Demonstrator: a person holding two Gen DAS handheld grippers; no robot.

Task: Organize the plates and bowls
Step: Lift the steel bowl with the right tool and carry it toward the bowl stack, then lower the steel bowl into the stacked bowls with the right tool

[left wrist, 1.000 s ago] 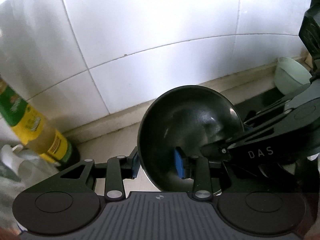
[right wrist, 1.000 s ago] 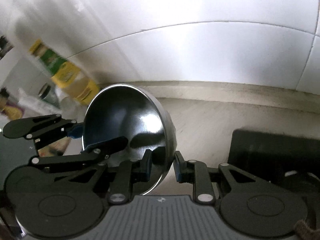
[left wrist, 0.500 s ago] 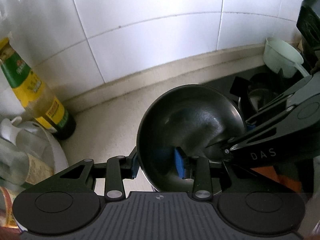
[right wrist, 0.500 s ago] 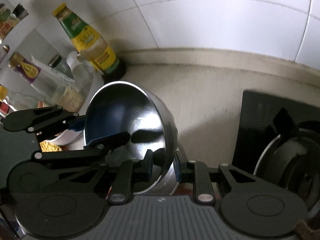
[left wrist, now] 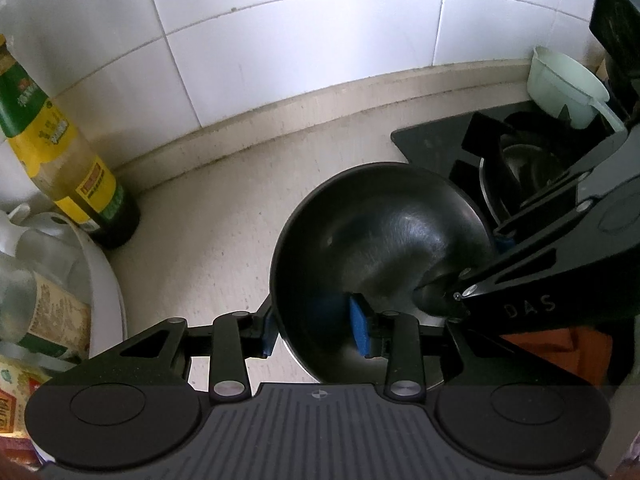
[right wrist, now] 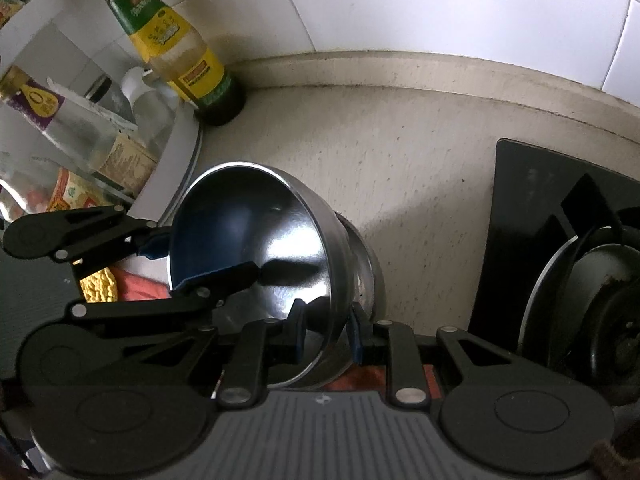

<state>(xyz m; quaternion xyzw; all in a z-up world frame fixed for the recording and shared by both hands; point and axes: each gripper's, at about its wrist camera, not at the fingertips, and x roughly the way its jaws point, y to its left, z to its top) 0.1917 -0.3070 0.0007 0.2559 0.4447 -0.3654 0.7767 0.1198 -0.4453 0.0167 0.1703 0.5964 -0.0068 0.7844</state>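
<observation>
Both grippers grip the same steel bowl (left wrist: 380, 252) by its rim, from opposite sides. In the left wrist view the left gripper (left wrist: 316, 334) sits at six o'clock with one blue pad (left wrist: 360, 332) inside the bowl's dark hollow and the other against the outer wall; its jaws are opening slightly at this moment, though the rim stays between the pads and they look to be touching it. The right gripper (right wrist: 326, 334), seen in its own view at six o'clock, is clamped tight on the rim, one finger inside the polished wall and one outside. Each tool shows in the other's camera, reaching in from three o'clock in the left view and from nine o'clock in the right. The bowl is tilted, its mouth turned toward the left gripper, and it sits in or just above a second steel dish (right wrist: 366, 264) whose edge peeks out at its right; whether the two touch cannot be told. Around it lies a beige counter (right wrist: 400, 160), with a sauce bottle (right wrist: 180, 52) at eleven o'clock by the tiled wall and a black stove (right wrist: 560, 240) at three o'clock.
</observation>
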